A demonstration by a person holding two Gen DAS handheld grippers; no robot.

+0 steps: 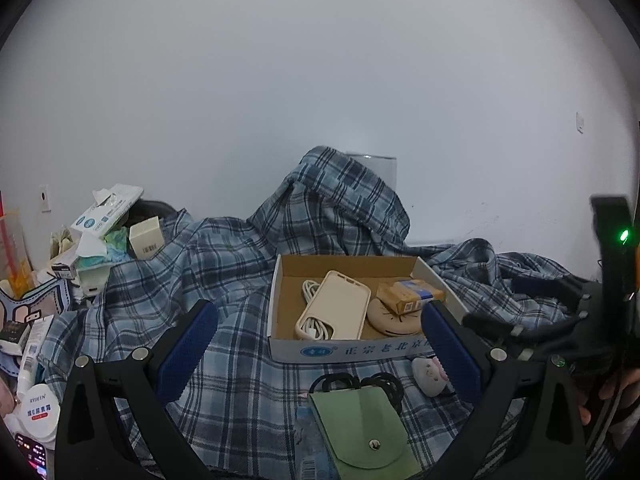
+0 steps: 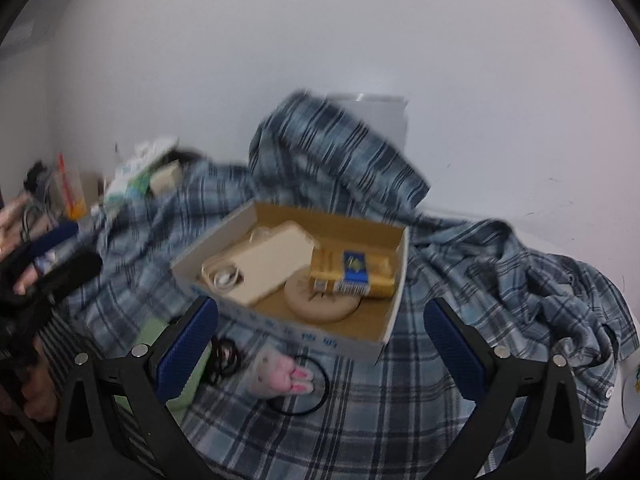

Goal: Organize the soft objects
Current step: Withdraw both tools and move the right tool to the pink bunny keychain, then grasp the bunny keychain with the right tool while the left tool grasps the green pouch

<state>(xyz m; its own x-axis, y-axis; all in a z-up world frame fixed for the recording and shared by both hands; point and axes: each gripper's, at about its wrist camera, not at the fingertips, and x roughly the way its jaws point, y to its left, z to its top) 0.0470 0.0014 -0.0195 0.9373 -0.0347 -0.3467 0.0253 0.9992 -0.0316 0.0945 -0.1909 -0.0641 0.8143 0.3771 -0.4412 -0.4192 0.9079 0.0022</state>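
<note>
I am holding both the left gripper (image 1: 320,354) and right gripper (image 2: 320,354) wide open and empty, while the pouch (image 1: 362,428) and plush (image 2: 280,372) are lying outside the box (image 1: 348,350), so sorting is unfinished.

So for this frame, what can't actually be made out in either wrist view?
- What the plaid shirt is draped over: left wrist view, cloth covers it.
- Round beige item in the cardboard box: both views, yellow pack and phone case overlap it.
- Green pouch: left wrist view, cut by the bottom edge.
- Pink-eared plush toy: right wrist view, motion blur.
</note>
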